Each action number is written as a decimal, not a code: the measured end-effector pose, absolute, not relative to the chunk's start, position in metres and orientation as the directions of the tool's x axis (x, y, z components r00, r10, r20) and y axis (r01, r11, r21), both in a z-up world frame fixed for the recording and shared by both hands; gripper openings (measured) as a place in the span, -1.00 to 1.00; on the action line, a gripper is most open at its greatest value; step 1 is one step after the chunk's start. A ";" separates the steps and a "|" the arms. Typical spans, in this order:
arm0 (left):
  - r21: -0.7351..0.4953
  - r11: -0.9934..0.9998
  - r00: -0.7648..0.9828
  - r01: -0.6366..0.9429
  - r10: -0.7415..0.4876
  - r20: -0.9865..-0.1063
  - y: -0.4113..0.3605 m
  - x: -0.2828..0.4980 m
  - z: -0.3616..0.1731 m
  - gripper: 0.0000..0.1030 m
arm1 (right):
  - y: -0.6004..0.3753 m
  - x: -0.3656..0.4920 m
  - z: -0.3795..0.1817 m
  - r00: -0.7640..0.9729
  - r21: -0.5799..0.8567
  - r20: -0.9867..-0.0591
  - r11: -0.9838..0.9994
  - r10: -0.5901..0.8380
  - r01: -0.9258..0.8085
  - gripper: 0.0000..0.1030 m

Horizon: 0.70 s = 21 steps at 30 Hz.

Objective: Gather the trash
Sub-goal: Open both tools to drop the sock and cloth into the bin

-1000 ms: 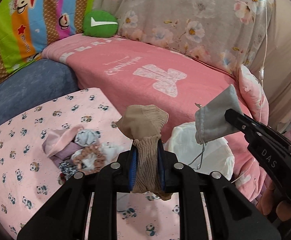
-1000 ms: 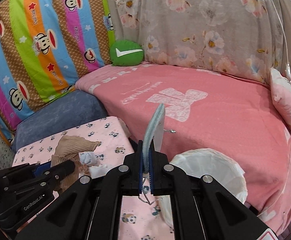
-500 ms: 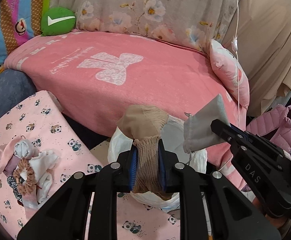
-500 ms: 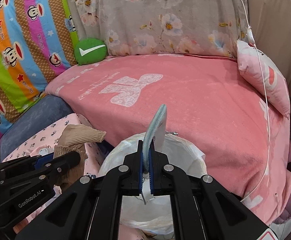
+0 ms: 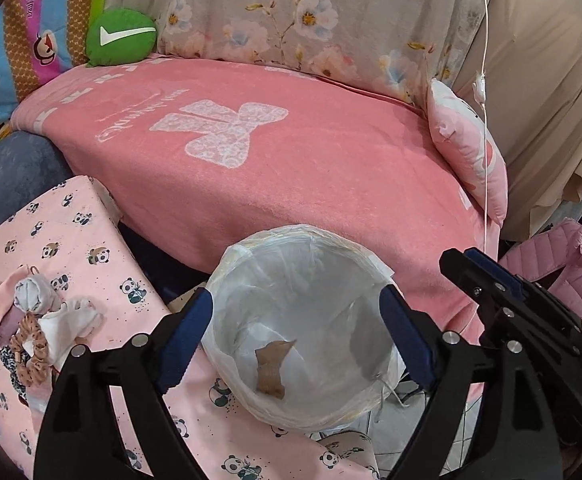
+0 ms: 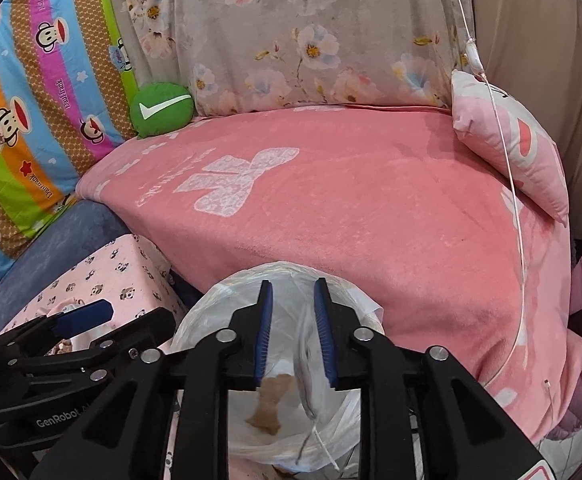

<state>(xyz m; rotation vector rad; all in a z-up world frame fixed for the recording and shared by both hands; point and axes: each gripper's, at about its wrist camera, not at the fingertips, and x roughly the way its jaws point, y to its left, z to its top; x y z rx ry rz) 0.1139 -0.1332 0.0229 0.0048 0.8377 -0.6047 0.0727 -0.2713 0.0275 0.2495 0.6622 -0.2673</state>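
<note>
The left gripper (image 5: 295, 344) stands wide and its jaws are opening, nothing between the blue pads (image 5: 187, 336); it hangs right over the trash bin (image 5: 227, 264). The right gripper (image 6: 293, 330) is narrower, its jaws also opening, and a blurred grey mask (image 6: 311, 376) appears to be dropping clear below them rather than being pressed.

At the bottom of the bin lies a tan knitted sock (image 5: 271, 366), crumpled and limp. The bin's liner is thin translucent plastic, wrinkled and folded over the round rim, likely slippery and easy to snag.

On the panda-print cloth (image 5: 91, 240) to the left sits the remaining pile (image 5: 39, 328): a leopard-print scrunchie (image 5: 31, 354), pale rags and a pink scrap. All of it looks light, soft and compressible, so it should bunch rather than slide. A pinch on a thick fold or through the scrunchie's ring would probably hold best; thin edges may slip out.

Behind, a fuzzy pink blanket (image 5: 291, 168) covers the bed.
</note>
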 end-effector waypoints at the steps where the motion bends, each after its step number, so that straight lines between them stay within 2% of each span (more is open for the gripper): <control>1: -0.226 0.837 0.515 0.498 -0.495 -0.700 -0.132 0.115 0.023 0.58 | -0.271 0.072 0.029 0.761 0.144 -0.628 0.936 -0.164 0.320 -0.33; 3: -0.224 0.844 0.524 0.488 -0.488 -0.698 -0.129 0.115 0.024 0.58 | -0.269 0.071 0.032 0.766 0.139 -0.621 0.938 -0.168 0.319 -0.25; 16: -0.211 0.871 0.573 0.444 -0.457 -0.680 -0.098 0.108 0.034 0.58 | -0.242 0.060 0.050 0.791 0.132 -0.594 0.952 -0.148 0.277 -0.03; 21: -0.192 0.899 0.604 0.393 -0.410 -0.683 -0.072 0.105 0.030 0.59 | -0.222 0.056 0.050 0.795 0.130 -0.594 0.960 -0.125 0.248 0.04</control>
